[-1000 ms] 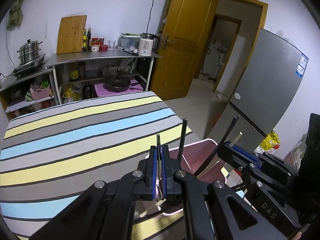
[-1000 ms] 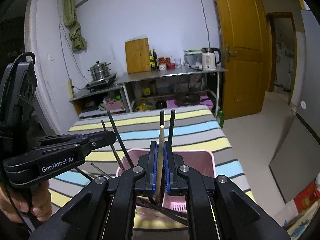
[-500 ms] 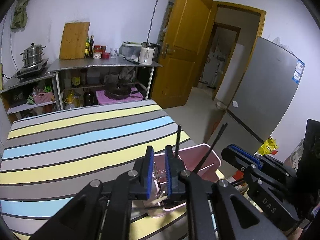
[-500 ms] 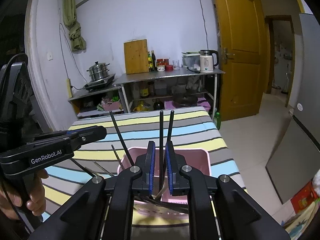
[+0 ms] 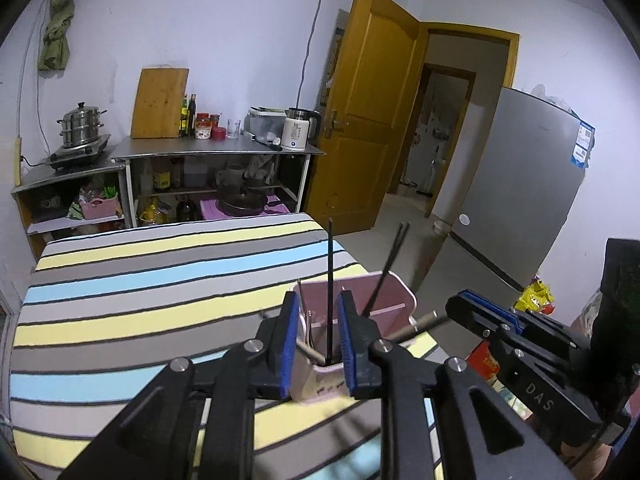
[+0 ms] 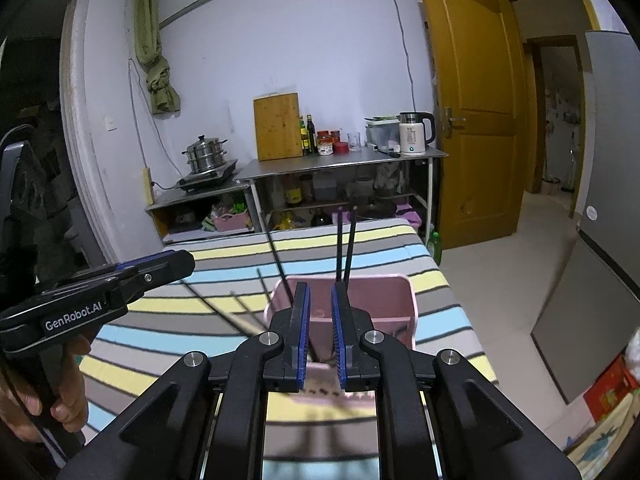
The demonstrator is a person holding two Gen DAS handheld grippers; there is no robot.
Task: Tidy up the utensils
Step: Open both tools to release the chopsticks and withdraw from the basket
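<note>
Standing upright in a pink utensil holder (image 5: 362, 300) near the striped table's (image 5: 160, 280) front right corner: black chopsticks (image 5: 330, 280), released rather than carried, their tips leaning on the holder's walls so they stay sorted and off the cloth. Seen directly ahead of the left gripper (image 5: 318, 334), whose blue pads (image 5: 289, 344) have just been spreading apart, with one chopstick rising in the gap but touched by neither pad. Matched by the right gripper (image 6: 320, 330), likewise parted and just opened, a pair of black chopsticks (image 6: 345, 244) showing beyond its tips and pressed by nothing; judged a two-handed drop into the same container, each tool letting go once its stick had footing. Slanting out to the left of the right gripper, more dark sticks (image 6: 244, 312) and a thin metal handle, apparently resting against the holder's rim at shallow angles; whether all sit fully inside cannot be told. Gripping the left tool's handle at the right view's lower left edge, a hand (image 6: 48, 400). Farther out past the table, a steel counter (image 6: 344, 158) with cutting board, bottles and kettle (image 6: 414, 133), a steamer pot (image 6: 205, 154) on a burner beside it, a yellow door (image 6: 472, 112) standing open to the right, and a grey refrigerator (image 5: 520, 184) off the table's right side.
</note>
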